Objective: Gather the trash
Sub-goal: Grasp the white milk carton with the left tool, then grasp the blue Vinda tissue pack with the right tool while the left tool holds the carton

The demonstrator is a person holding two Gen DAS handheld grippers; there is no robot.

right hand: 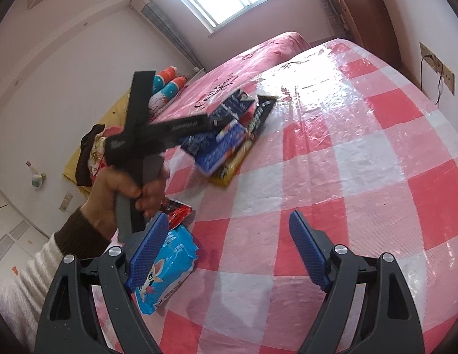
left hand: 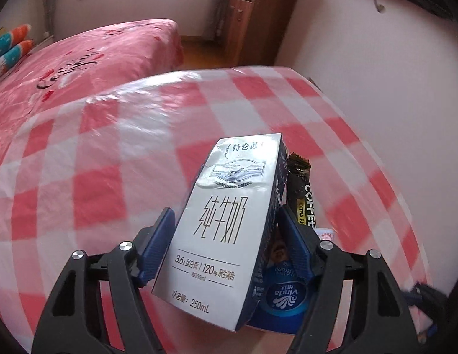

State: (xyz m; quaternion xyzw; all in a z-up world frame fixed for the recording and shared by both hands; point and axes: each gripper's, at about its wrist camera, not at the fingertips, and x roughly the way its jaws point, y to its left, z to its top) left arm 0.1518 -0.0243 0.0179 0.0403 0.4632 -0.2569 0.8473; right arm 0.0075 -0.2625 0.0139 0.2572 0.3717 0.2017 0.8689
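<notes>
A white and dark blue milk carton (left hand: 220, 227) lies tilted on a pile of trash on the checked table (left hand: 117, 153). My left gripper (left hand: 226, 215) is shut on it, one blue pad against each long side. Under the carton are a blue tissue pack (left hand: 285, 298) and a black coffee stick (left hand: 305, 197). In the right wrist view the same pile (right hand: 226, 144) is blurred, and a person's hand (right hand: 119, 188) holds the left gripper's handle. My right gripper (right hand: 227, 215) hangs open over the cloth with nothing between its fingers.
A light blue wipes packet (right hand: 167, 268) and a red wrapper (right hand: 178, 211) lie at the table's left edge by my right gripper. A yellow packet (right hand: 229, 171) sticks out under the pile. A pink bed (left hand: 81, 67) and a wooden cabinet (left hand: 258, 17) stand beyond the table.
</notes>
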